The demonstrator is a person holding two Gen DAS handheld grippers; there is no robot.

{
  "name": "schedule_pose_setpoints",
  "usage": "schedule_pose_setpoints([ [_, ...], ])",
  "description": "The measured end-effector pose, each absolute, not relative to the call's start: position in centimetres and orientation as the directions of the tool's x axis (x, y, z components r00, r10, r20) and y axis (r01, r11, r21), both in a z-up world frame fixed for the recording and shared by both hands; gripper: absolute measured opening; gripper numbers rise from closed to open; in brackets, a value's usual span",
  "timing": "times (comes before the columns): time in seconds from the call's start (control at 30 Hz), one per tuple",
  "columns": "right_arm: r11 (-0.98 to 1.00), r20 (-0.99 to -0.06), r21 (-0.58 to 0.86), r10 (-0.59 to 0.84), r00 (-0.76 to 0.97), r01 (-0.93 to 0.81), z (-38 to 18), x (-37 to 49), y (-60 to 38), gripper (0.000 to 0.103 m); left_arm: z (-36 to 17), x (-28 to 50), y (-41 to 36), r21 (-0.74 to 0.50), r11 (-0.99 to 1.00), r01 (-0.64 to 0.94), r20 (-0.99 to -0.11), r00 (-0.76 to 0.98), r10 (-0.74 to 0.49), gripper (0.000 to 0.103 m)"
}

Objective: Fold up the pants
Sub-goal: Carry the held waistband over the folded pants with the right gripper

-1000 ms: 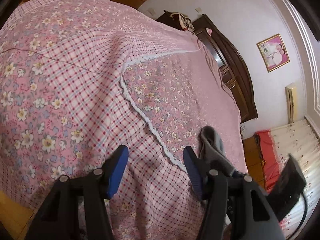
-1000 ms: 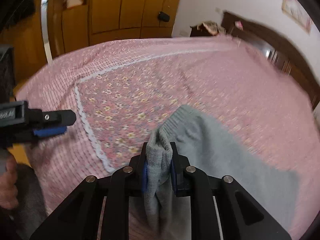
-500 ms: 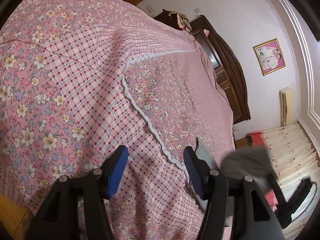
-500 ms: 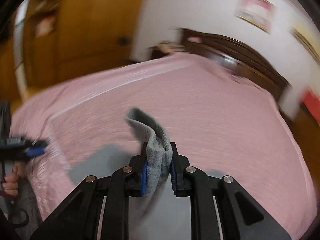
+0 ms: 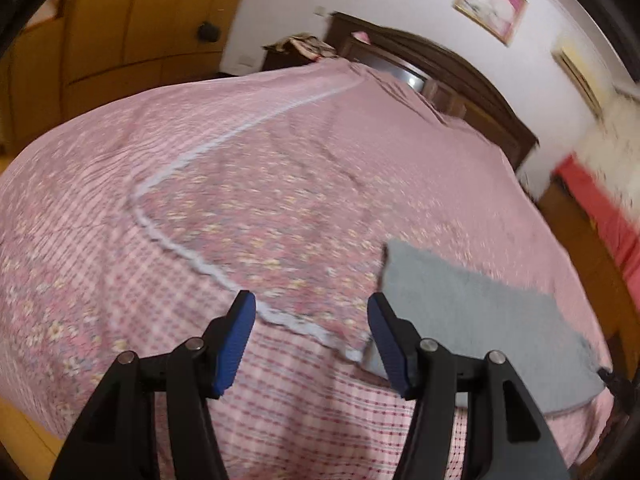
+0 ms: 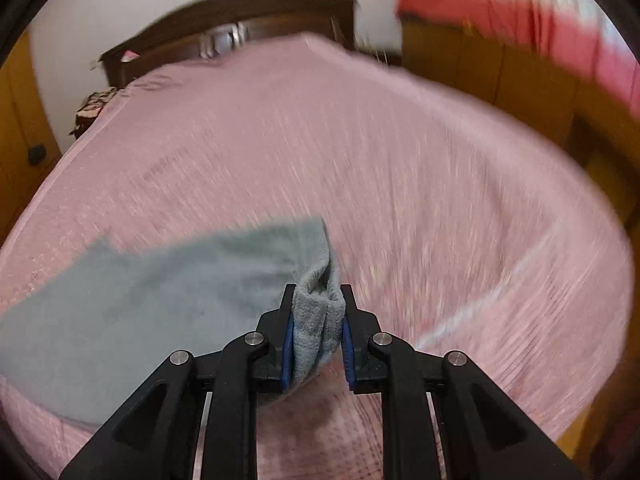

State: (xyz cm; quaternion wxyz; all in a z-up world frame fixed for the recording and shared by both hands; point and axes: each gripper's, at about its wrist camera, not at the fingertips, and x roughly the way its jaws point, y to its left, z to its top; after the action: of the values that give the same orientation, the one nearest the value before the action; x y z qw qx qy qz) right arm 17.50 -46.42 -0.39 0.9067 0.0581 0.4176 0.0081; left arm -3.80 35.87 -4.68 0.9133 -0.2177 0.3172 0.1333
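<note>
Swung across the bed (image 5: 248, 184), the pants (image 5: 472, 320) now lie spread flat; right gripper (image 6: 317, 322) stays clamped on 1 bunched end, left gripper (image 5: 311, 320) open, empty.

Your left wrist camera rides just behind the left hand-held gripper (image 5: 311, 338), looking forward and downward over the pink floral bedspread (image 5: 280, 184) toward the dark wooden headboard (image 5: 448, 76). Your right wrist camera sits the same way behind the right hand-held gripper (image 6: 317, 334), close above the bed, facing that headboard (image 6: 224, 24) from farther right. Both views share the bedspread (image 6: 360, 152), the headboard and the flat grey fleece pants (image 5: 480, 316) (image 6: 160, 300).
</note>
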Motion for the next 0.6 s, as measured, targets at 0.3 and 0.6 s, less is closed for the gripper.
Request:
schedule_pose_setpoints([
  [0.3,0.992,-0.648,-0.127,-0.098,0.756,0.019,3.3,15.3,-39.3,0.020,-5.6,-4.3,36.7,-0.340,0.865,-0.368,-0.639,0.765,0.074,0.061],
  [0.6,0.840,-0.502,-0.382,0.161,0.850,-0.385,9.8,10.1,-12.4,0.020,-6.3,-6.4,40.6,-0.497,0.774,-0.393,-0.623,0.782,-0.003,0.061],
])
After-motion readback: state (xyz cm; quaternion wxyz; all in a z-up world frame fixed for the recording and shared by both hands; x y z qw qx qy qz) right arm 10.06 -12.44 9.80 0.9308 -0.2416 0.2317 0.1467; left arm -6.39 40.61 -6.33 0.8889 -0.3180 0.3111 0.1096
